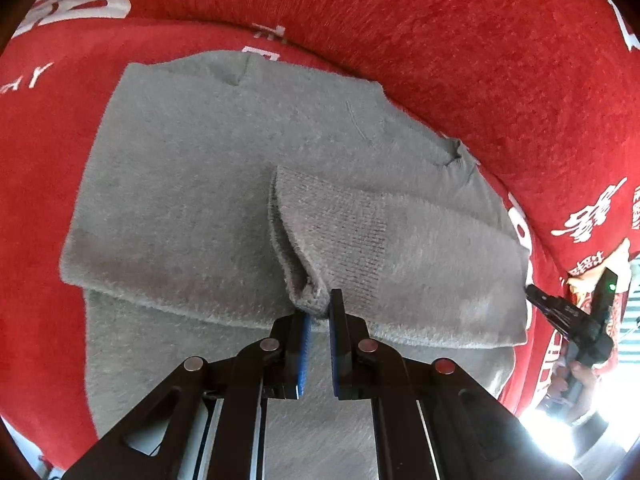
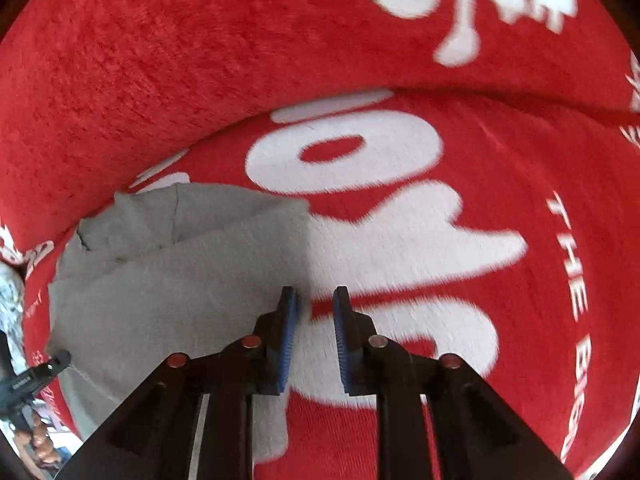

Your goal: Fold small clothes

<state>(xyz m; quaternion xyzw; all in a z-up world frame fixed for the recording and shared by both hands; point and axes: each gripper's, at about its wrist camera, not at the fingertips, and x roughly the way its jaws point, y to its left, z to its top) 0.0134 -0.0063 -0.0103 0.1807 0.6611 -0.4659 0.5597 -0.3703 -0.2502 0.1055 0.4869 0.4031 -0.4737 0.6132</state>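
A fuzzy grey knitted garment (image 1: 208, 184) lies spread on a red plush blanket with white lettering (image 1: 460, 40), one ribbed-cuffed sleeve (image 1: 360, 236) folded across its body toward the left. The left tool (image 1: 318, 304), black with blue pads, is closed on the cuff edge at the near side of the garment, the knit bunched between its pads. The right tool (image 2: 316, 300) stands slightly parted with nothing between its pads, over the white lettering just beside the garment's right edge.
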